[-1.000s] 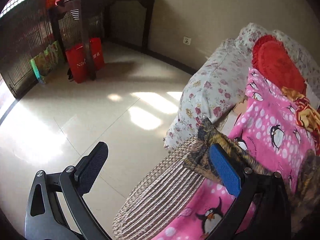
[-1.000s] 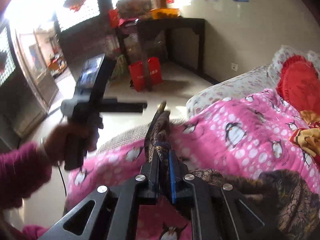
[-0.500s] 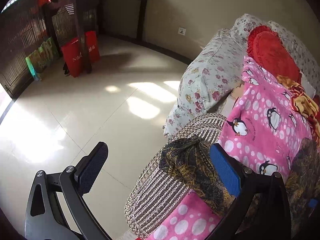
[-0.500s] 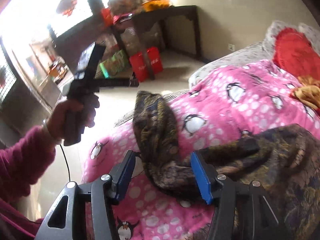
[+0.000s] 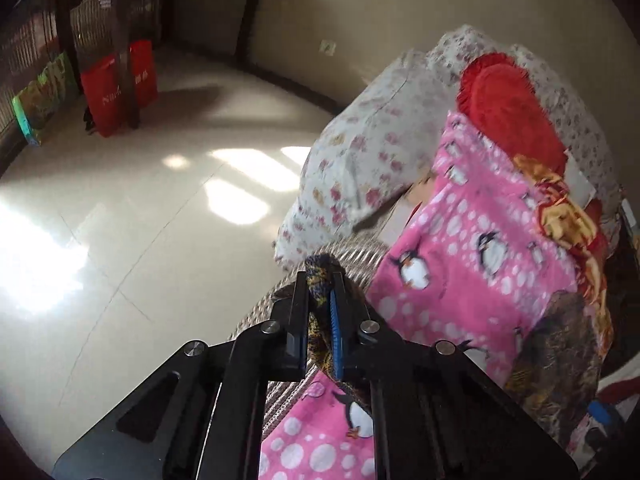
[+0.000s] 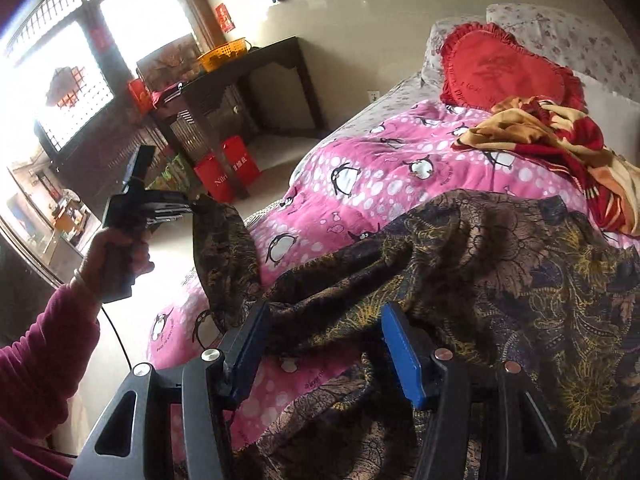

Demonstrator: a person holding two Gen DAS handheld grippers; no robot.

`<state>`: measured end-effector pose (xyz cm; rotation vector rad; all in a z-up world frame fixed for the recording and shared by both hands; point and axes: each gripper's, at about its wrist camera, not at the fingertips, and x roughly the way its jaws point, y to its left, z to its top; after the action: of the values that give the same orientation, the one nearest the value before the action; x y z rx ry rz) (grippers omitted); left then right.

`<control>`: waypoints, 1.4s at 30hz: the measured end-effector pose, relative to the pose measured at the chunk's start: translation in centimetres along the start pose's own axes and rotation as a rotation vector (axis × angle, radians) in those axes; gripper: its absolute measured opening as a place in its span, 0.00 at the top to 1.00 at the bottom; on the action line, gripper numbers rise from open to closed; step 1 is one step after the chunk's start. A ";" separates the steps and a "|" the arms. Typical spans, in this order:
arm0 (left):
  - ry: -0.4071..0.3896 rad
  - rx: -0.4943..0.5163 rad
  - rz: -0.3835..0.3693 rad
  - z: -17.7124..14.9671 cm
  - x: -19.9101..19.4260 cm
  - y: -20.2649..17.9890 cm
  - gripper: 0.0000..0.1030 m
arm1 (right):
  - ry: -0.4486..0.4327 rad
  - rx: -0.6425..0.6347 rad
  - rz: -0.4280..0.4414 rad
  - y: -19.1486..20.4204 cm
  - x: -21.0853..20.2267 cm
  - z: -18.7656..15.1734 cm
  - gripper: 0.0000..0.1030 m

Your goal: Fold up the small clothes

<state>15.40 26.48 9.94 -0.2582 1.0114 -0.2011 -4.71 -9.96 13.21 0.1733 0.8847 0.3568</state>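
On pink penguin quilt (image 6: 384, 184) over bed: dark paisley garment (image 6: 500, 280) spread out, corner clenched in left gripper (image 5: 320, 312), right gripper (image 6: 320, 344) released and straddling a fold, apparently not pinching, so corner lift may drag whole garment crooked.

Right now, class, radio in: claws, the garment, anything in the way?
Left claw shut on the dark patterned garment, corner lifted. Right claw open, jaws astride the cloth. Garment spread over pink penguin quilt; red-and-gold cloth lies beyond.
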 end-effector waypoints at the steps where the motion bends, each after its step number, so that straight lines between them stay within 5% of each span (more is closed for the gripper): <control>1: -0.044 0.016 -0.003 0.9 -1.9 -0.4 0.93 | -0.006 0.006 0.001 -0.2 -0.2 0.0 0.46; 8: -0.241 0.055 0.001 3.4 -11.2 -0.3 0.95 | 0.003 0.001 -0.005 0.2 0.1 -1.4 0.45; 11: -0.223 0.067 -0.002 1.7 -12.1 0.9 0.95 | 0.044 0.007 -0.006 0.1 1.0 -2.2 0.38; 15: -0.088 0.056 0.046 -1.6 -8.4 2.4 0.90 | 0.088 -0.031 -0.020 0.6 2.5 -3.2 0.37; 19: 0.021 -0.069 0.064 -4.7 -2.9 4.7 0.50 | 0.095 -0.028 -0.005 1.3 3.3 -3.6 0.37; 28: 0.173 -0.242 0.060 -5.6 8.0 4.7 0.50 | 0.108 -0.020 -0.024 1.5 3.6 -3.8 0.37; 30: 0.172 -0.205 0.064 -5.1 8.6 3.3 0.58 | 0.102 0.002 -0.028 1.0 3.3 -3.9 0.37; 31: 0.165 -0.177 0.054 -4.7 8.4 2.5 0.87 | 0.098 0.012 -0.030 0.7 3.1 -3.9 0.37; 32: 0.170 -0.159 0.008 -3.9 7.9 1.8 0.95 | 0.096 0.019 -0.036 0.4 2.9 -3.9 0.37; 39: -0.222 -0.078 -0.132 3.4 -7.3 -0.4 0.94 | 0.072 0.047 -0.078 -1.4 1.9 -3.9 0.37; 42: -0.295 -0.057 -0.183 3.6 -11.3 0.7 0.94 | 0.070 0.093 -0.075 -2.3 2.2 -4.4 0.37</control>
<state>12.64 30.80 20.70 -0.4204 0.7019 -0.2917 -6.36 -11.24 8.26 0.2141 0.9753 0.2532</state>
